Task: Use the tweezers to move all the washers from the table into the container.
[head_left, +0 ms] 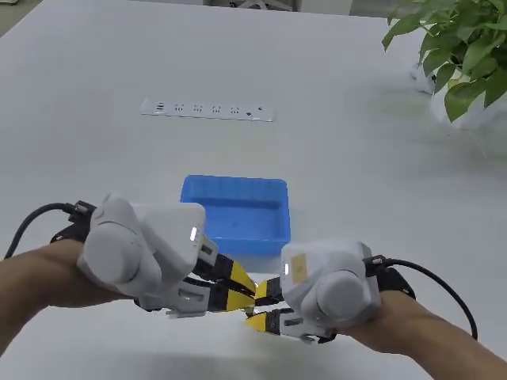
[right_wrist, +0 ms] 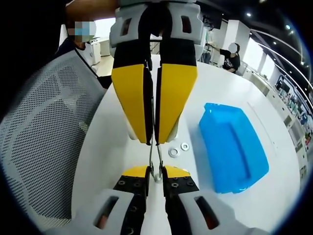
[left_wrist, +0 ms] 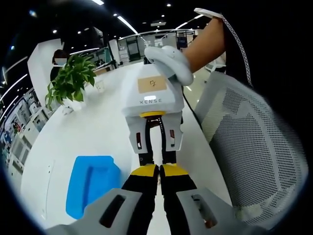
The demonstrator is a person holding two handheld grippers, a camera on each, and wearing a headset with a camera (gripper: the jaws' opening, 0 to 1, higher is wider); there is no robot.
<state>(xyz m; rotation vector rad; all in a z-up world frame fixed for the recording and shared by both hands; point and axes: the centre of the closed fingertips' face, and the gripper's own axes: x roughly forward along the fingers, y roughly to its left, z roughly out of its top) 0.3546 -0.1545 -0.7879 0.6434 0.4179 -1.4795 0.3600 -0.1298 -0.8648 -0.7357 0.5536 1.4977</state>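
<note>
Just beside the blue container [right_wrist: 234,147], two washers [right_wrist: 173,152] lie on the table [right_wrist: 117,161]. The left gripper [right_wrist: 155,138] and right gripper [right_wrist: 156,172], tip to tip, both clench the thin tweezers [right_wrist: 155,159] (mostly hidden between yellow pads [right_wrist: 129,98]).

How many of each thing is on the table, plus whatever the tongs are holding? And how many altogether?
washers: 2
blue container: 1
tweezers: 1
power strip: 1
potted plant: 1
Total: 6
</note>
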